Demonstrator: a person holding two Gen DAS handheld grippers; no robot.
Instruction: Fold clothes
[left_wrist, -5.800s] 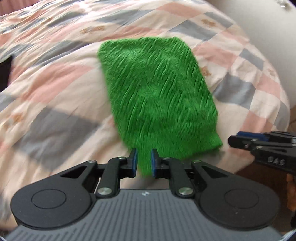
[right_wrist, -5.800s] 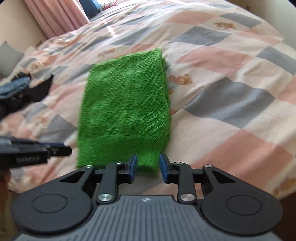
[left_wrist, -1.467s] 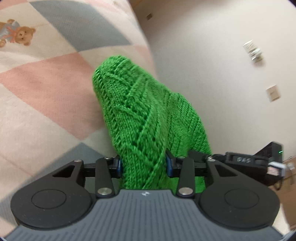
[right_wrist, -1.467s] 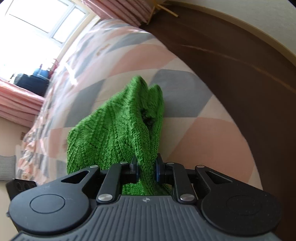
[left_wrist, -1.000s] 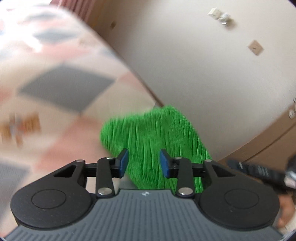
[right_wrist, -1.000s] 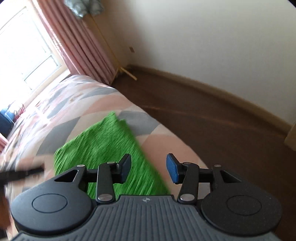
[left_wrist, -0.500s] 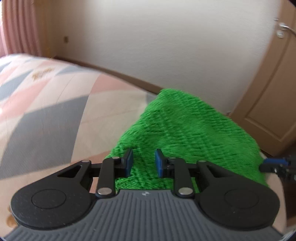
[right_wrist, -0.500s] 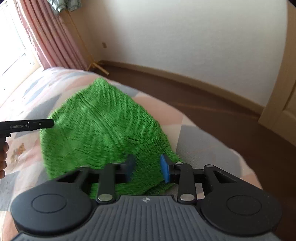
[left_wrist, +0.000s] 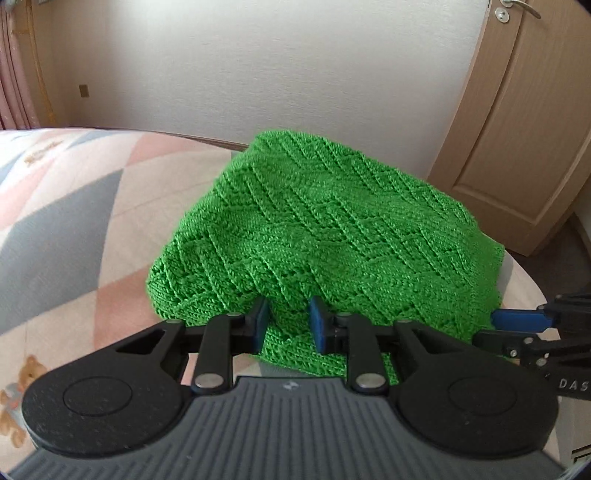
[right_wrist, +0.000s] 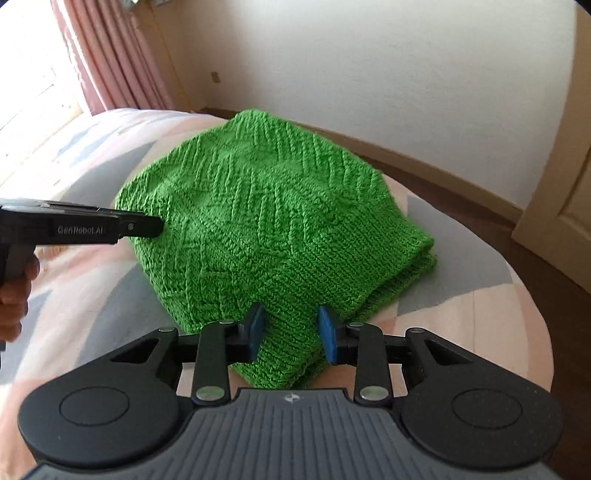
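A green knitted garment (left_wrist: 314, 229) lies folded into a thick pad near the corner of the bed, also seen in the right wrist view (right_wrist: 266, 214). My left gripper (left_wrist: 288, 325) is open at its near edge, with the lower layer showing between the blue pads. My right gripper (right_wrist: 291, 332) is open too, its fingers straddling the near corner of the fold. The left gripper's tip (right_wrist: 140, 227) reaches in over the garment's left side, and the right gripper's tip (left_wrist: 517, 325) shows at the garment's right edge.
The bed wears a pink, grey and cream patchwork quilt (left_wrist: 74, 221) whose rounded corner drops off just past the garment. Beyond are a white wall, brown floor, a wooden door (left_wrist: 517, 129) and pink curtains (right_wrist: 110, 55). A person's hand (right_wrist: 14, 295) holds the left gripper.
Both grippers carried the garment up and over, then let go about a second ago. The garment now lies folded shorter. Both grippers have drawn back to its near edge.
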